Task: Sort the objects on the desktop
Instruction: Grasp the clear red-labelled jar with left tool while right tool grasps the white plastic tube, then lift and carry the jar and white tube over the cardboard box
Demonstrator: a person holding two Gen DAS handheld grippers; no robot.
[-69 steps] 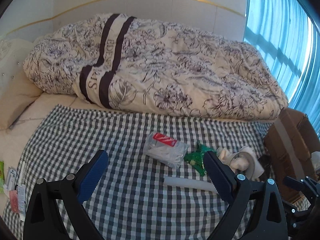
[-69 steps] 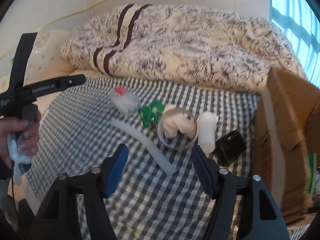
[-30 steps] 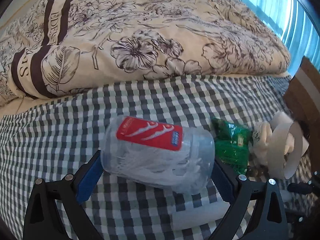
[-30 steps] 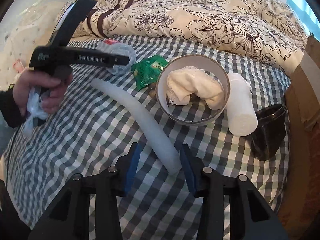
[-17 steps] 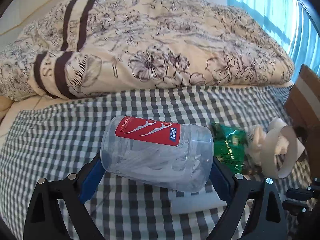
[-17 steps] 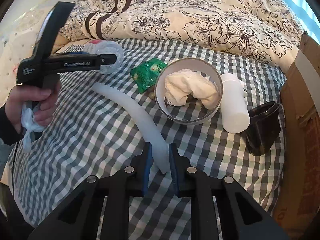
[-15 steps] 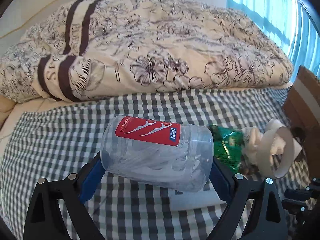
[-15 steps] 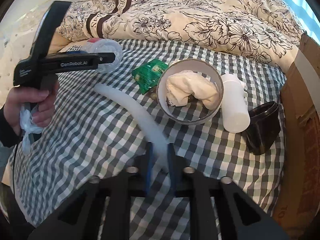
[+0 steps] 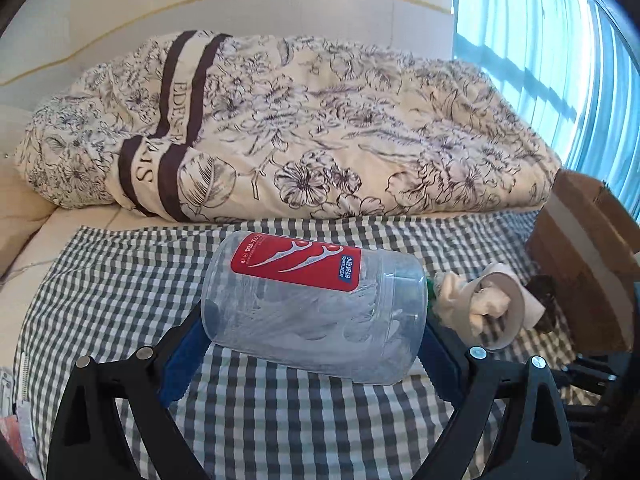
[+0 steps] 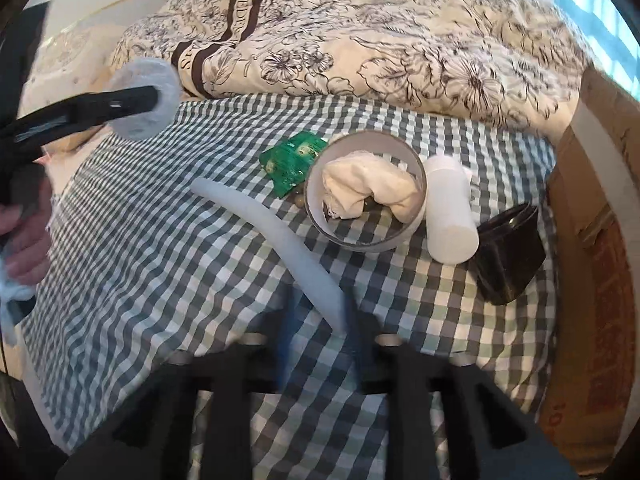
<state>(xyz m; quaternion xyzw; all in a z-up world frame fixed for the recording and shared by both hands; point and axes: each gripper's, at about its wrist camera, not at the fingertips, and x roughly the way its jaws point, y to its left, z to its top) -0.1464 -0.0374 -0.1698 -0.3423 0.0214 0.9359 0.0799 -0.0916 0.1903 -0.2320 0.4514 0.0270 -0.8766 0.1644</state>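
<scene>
My left gripper (image 9: pixel 312 356) is shut on a clear plastic floss-pick jar (image 9: pixel 312 304) with a red label, held on its side above the checked cloth (image 9: pixel 120 280). The right wrist view shows that jar (image 10: pixel 146 98) end-on at the upper left, with the left gripper's arm across it. My right gripper (image 10: pixel 320 326), blurred, is shut on the near end of a long white foam tube (image 10: pixel 276 236) that lies across the cloth. Beyond it sit a green packet (image 10: pixel 292 158), a white tape ring (image 10: pixel 360 240) with a cream cloth (image 10: pixel 368 192) inside, a white bottle (image 10: pixel 450 216) and a black jar (image 10: pixel 508 256).
A floral duvet (image 9: pixel 300 128) fills the back of the bed. A cardboard box (image 10: pixel 600 220) stands at the right edge. A hand (image 10: pixel 24 240) holds the left gripper's handle at the left of the right wrist view. Small packets (image 9: pixel 8 432) lie off the cloth's left side.
The left gripper closed on the floss-pick jar and lifted it off the cloth. The right gripper closed on the foam tube's near end and now moves, blurring its fingers.
</scene>
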